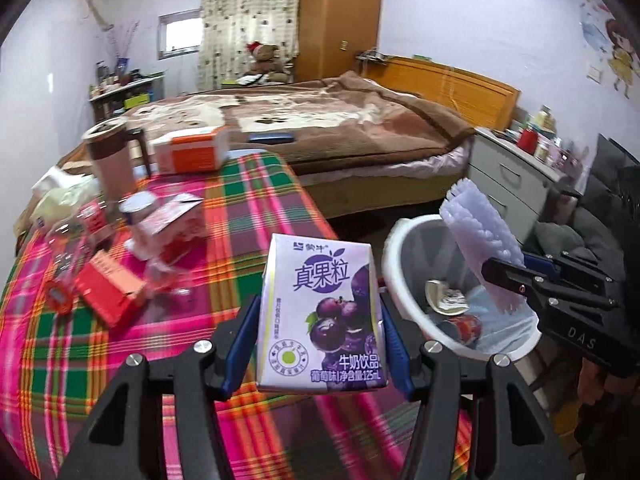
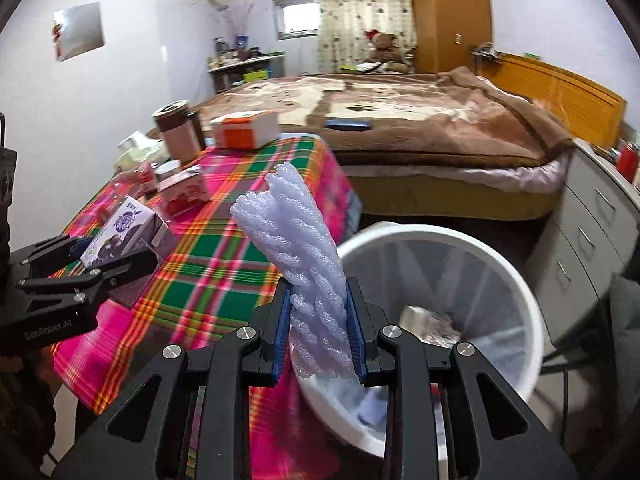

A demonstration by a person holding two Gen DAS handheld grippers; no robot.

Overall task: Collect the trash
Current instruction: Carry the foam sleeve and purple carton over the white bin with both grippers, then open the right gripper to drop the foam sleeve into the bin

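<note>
- My left hand-held gripper [image 1: 318, 344] pinches the grape milk carton [image 1: 322, 316] over the surface's edge; the right hand-held gripper [image 2: 320, 332] squeezes a foam net sleeve [image 2: 308, 260] at the white bin [image 2: 516, 280].
- Risk — releasing early would likely drop the carton short of the bin.
- The plaid surface [image 1: 224, 240] holds more cartons, blurred; a bed [image 1: 320, 120] lies beyond.
</note>
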